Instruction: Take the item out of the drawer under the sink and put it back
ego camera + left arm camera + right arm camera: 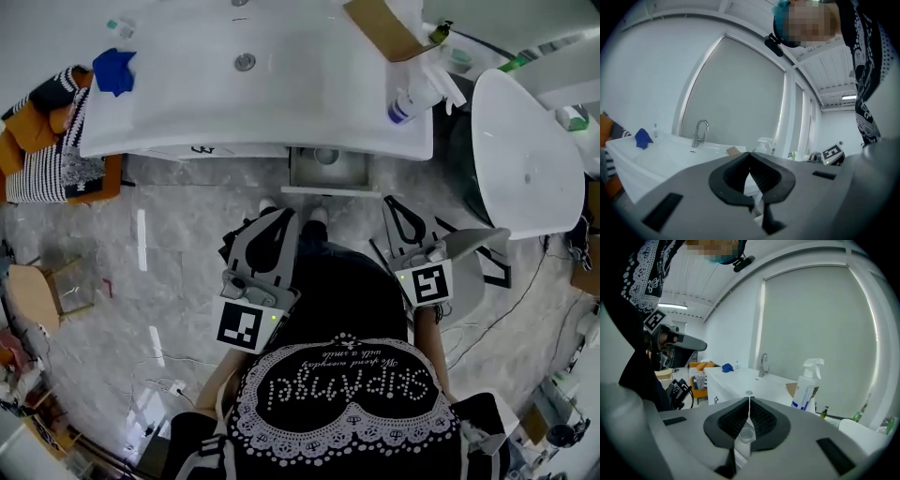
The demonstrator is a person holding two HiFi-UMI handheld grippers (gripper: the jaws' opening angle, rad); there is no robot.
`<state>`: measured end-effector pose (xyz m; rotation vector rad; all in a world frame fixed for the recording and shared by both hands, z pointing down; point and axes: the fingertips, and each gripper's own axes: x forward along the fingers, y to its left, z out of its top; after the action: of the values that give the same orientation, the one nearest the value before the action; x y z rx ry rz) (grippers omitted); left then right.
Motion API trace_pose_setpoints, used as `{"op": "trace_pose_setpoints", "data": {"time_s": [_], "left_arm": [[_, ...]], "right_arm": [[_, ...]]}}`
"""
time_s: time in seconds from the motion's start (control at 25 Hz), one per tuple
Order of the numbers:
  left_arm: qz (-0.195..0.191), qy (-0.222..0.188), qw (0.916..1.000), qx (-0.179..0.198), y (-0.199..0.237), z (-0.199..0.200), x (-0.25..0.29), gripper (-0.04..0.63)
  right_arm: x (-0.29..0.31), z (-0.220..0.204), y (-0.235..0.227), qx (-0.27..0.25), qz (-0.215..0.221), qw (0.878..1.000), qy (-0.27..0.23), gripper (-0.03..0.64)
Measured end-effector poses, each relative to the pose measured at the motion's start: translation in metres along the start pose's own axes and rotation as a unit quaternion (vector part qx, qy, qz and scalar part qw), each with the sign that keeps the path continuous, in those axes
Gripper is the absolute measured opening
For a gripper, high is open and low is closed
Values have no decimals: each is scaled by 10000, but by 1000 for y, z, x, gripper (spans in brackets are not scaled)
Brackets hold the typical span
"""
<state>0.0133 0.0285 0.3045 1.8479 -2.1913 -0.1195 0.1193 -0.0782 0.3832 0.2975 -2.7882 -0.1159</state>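
Grey drawer (352,171) under the sink (281,94) stands open with 1 clear cup (326,156) inside; left gripper (284,216) and right gripper (394,202) both closed, empty, so reaching in unopened would likely topple it.

A washroom mock-up was indicated: a white sink (178,89) with faucet (699,132) and spray bottle (806,386) was seen ahead of the left tongs (286,216), a marble-patterned floor (178,234) beneath.
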Motion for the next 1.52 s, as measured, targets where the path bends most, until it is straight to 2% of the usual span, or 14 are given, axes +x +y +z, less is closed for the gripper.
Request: {"op": "trace_pose_setpoints", "data": {"time_s": [0.16, 0.4, 0.6, 0.8, 0.96, 1.24, 1.36, 1.52], "left_arm": [[413, -124, 9991, -63, 16, 3, -7, 5], [872, -74, 9960, -153, 39, 1, -20, 5], [1197, -177, 9923, -254, 52, 2, -28, 5], [1434, -169, 9887, -392, 58, 0, -29, 5], [1504, -96, 9876, -449, 61, -1, -26, 5], [1635, 161, 9855, -421, 60, -8, -24, 5], [1719, 228, 9839, -432, 63, -9, -27, 5], [1858, 282, 9813, -411, 66, -12, -35, 5]], "right_arm": [[17, -28, 2, -441, 344, 9963, 646, 21], [47, -62, 12, -1386, 714, 9787, 1335, 23], [73, -95, 22, -2004, 1130, 9586, 1676, 23], [90, -120, 28, -2694, 1541, 9310, 1922, 23], [99, -137, 29, -2861, 1695, 9199, 2079, 25], [121, -162, 30, -2856, 1909, 9117, 2254, 26], [132, -173, 34, -2850, 2025, 9063, 2374, 55], [145, -188, 40, -2971, 2159, 8973, 2449, 58]]}}
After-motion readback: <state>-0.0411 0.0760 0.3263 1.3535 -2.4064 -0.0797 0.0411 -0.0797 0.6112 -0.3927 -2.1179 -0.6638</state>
